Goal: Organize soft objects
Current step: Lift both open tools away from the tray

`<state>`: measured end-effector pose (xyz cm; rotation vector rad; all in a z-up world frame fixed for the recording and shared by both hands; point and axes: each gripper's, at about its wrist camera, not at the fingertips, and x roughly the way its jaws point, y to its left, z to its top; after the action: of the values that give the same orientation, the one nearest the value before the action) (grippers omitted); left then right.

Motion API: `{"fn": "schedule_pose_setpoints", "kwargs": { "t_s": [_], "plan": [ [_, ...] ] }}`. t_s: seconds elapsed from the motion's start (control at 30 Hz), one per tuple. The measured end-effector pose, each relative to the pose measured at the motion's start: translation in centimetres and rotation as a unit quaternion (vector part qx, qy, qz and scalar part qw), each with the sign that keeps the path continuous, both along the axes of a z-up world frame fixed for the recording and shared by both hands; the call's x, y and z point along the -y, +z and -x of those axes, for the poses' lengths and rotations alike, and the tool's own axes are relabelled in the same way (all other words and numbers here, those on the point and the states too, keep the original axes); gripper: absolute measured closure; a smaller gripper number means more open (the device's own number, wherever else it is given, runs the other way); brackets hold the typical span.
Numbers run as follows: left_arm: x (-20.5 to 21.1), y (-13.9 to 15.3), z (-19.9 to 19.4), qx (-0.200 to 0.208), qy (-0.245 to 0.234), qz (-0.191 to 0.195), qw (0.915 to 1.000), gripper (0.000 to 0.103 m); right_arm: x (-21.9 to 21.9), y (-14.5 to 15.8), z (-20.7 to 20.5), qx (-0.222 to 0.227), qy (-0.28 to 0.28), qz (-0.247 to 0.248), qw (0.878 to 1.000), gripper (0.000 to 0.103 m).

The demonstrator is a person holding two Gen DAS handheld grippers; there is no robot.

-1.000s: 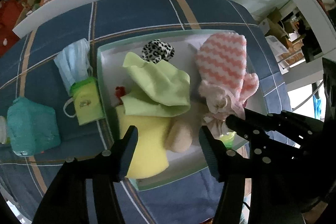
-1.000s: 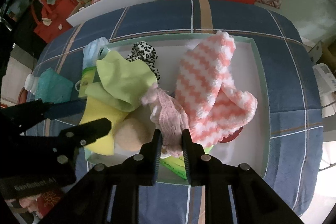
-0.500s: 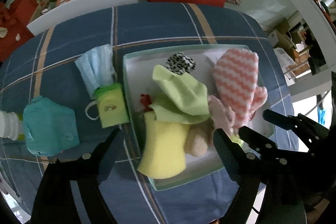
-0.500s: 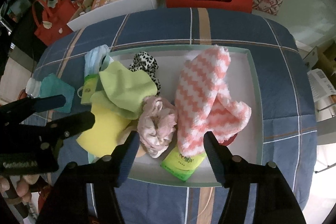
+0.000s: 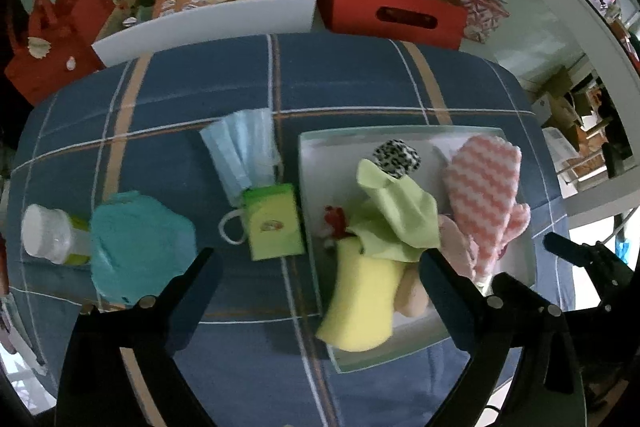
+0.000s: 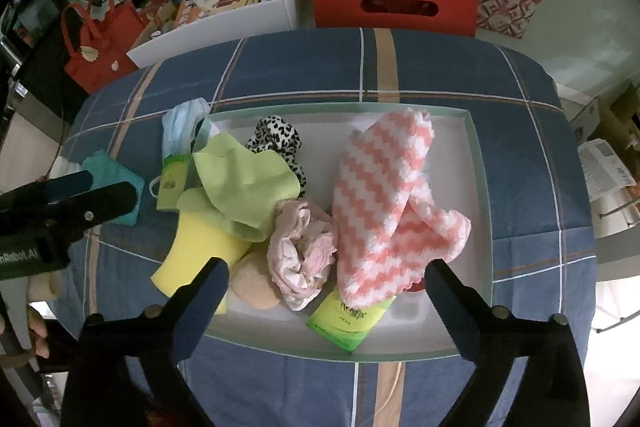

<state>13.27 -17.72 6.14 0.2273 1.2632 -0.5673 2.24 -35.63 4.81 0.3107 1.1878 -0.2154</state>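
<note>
Left wrist view: left gripper (image 5: 316,275) spread wide, empty, above blue face mask (image 5: 244,151) and green packet (image 5: 274,221) lying beside tray (image 5: 400,137); right wrist view: right gripper (image 6: 326,277) released, gaping over pink crumpled cloth (image 6: 304,251) in tray beside striped mitt (image 6: 384,203).

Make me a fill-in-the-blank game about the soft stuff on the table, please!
1. The pink-and-white zigzag mitt lies inside the ____.
2. The blue face mask lies on the ____, outside the tray.
3. The leopard scrunchie is black and ____.
4. Both the left gripper and the right gripper have their jaws ____.

Missing words: tray; tablecloth; white; open
</note>
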Motion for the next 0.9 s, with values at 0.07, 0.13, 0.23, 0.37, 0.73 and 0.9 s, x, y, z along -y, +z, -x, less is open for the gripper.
{"fn": "schedule_pose_setpoints", "kwargs": {
  "t_s": [0.07,0.13,0.23,0.37,0.73,0.9],
  "plan": [
    [-0.7,0.3,-0.5,0.006,0.008,-0.002,0.9999,0.004,0.1,0.1,-0.1,0.000,-0.004,-0.001,1.000,0.002],
    [-1.5,0.6,-1.2,0.007,0.020,0.002,0.9998,0.004,0.2,0.2,-0.2,0.001,-0.007,-0.003,1.000,0.002],
    [-2.8,1.1,-2.3,0.013,0.035,-0.001,0.9993,0.004,0.1,0.8,-0.4,0.008,-0.007,0.002,1.000,0.000],
    [-4.7,2.0,-3.9,0.028,0.055,-0.005,0.9981,0.004,0.1,1.9,-0.9,0.023,-0.008,0.009,1.000,0.000],
    [-9.4,1.4,-7.0,0.025,0.099,0.005,0.9948,0.004,-2.6,2.9,-3.7,0.036,0.015,0.009,0.999,0.000],
    [-10.9,0.8,-8.3,0.020,0.101,0.005,0.9947,0.003,-5.0,3.6,-6.1,0.049,0.037,0.009,0.998,0.000]
  ]
}}
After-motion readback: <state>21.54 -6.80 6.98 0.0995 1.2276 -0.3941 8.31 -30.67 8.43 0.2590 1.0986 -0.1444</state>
